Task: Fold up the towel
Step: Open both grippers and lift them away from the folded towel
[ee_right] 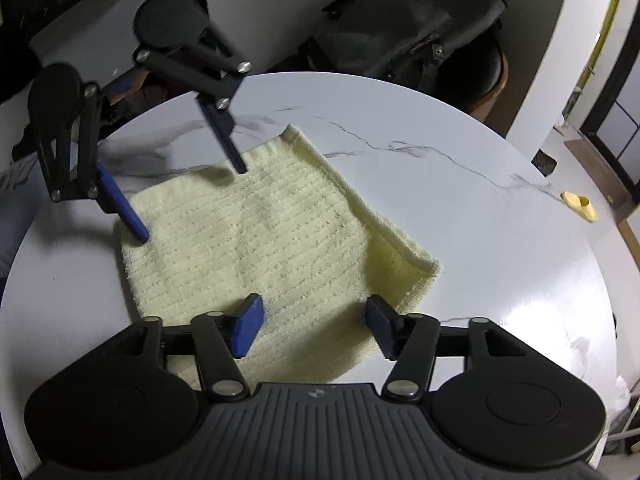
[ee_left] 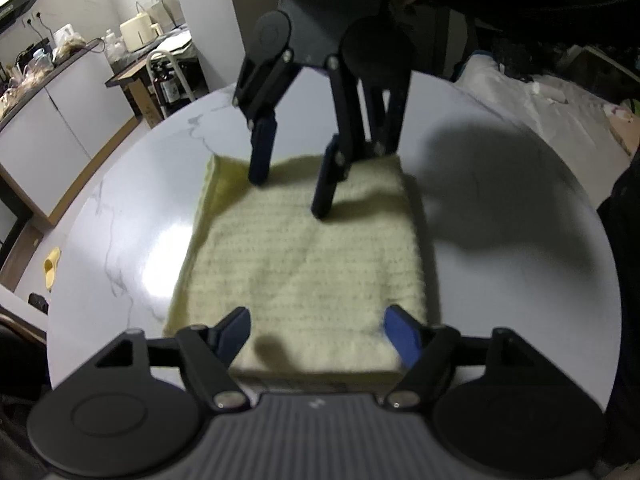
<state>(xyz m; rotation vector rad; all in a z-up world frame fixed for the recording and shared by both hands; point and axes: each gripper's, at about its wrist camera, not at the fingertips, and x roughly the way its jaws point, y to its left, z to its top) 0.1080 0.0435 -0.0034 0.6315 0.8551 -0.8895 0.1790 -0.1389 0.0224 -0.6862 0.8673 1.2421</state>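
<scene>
So the pale yellow towel [ee_left: 304, 264] is lying flat on the round white marbled worktop [ee_left: 120, 240], folded into a roughly square pad. You can see doubled layers along one edge in the right wrist view, where the lower layer sticks out a bit past the top one.

The left gripper [ee_left: 318, 334] sits low at one side of the towel, pointing across it. Its jaws are spread wide, nothing between them, and the blue pads [ee_left: 402, 338] hang right over the near edge of the cloth. Seen from the right wrist camera, that same left gripper [ee_right: 194, 202] comes down at a slant, with both fingertips [ee_right: 138, 232] at the towel surface near its far edge, one by the corner and one further along. Can't tell for sure if they're pressing or just touching.

The right gripper [ee_right: 312, 326] is on the opposite side, also low and aimed over the towel. Jaws wide apart, empty, with the blue pads [ee_right: 248, 324] above the near edge. From the left wrist camera the right gripper [ee_left: 292, 194] stands steeply tilted down, both finger ends on or just above the far strip of the towel.

A small yellow object [ee_right: 580, 206] lies off past the worktop rim.
</scene>
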